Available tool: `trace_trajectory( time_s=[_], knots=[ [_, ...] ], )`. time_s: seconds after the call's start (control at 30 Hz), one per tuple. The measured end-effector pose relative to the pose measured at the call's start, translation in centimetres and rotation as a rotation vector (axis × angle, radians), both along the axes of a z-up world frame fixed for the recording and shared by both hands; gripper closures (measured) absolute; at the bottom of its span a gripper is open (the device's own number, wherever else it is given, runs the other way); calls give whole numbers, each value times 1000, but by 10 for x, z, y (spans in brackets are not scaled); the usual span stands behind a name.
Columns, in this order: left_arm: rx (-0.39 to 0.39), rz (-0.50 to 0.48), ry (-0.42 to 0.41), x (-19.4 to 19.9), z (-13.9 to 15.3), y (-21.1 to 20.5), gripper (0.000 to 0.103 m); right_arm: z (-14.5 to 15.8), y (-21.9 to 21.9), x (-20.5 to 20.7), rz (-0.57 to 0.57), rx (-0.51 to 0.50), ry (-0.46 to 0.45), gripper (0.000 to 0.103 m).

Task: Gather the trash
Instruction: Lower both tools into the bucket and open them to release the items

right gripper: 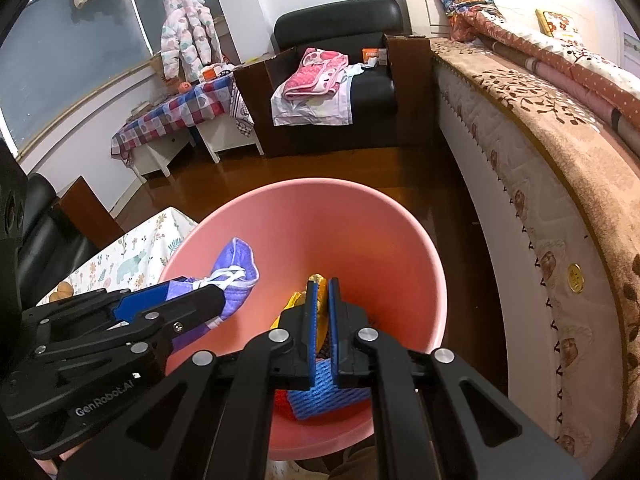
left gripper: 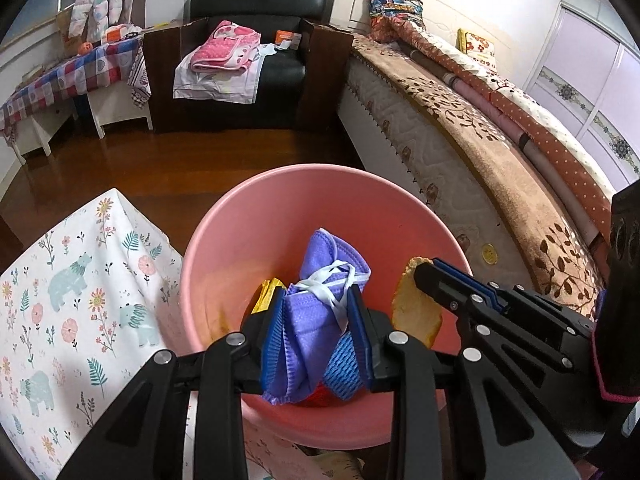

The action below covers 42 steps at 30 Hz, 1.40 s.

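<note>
- Your left gripper clamps a purple mask over the pink bin.
- Your right gripper pinches a yellow peel over the same bin.

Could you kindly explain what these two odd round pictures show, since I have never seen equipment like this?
A person holds a black two-finger clamp in each hand; each carries a wide-angle camera looking along its fingers, giving one picture per hand. Both hover over a pink plastic bucket standing on a wooden floor beside a bed. The left gripper is shut on a crumpled purple face mask with white straps. The right gripper is shut on a thin yellowish peel-like scrap. Some yellow, red and blue trash already lies inside the bucket.
</note>
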<state>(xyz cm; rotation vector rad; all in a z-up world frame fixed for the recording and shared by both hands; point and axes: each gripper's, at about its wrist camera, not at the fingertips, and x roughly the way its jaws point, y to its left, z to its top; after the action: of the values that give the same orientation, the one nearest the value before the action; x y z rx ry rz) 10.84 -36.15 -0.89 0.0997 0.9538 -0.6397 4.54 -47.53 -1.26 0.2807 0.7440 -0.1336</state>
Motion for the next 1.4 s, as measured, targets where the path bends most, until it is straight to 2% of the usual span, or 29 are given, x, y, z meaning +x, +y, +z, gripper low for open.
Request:
trace_trajectory(
  time_s=[0.47,1.33,1.4],
  knots=[
    [44,15,-19,-3,-3,-8,72,-7,-3,2,9,7,17,97],
    [65,35,-50,-7,-1,-8,70,-17,-3,6,18,11,34,96],
    [64,33,-47,-7,-1,-8,62,-17,-3,6,18,12,35,95]
  ],
)
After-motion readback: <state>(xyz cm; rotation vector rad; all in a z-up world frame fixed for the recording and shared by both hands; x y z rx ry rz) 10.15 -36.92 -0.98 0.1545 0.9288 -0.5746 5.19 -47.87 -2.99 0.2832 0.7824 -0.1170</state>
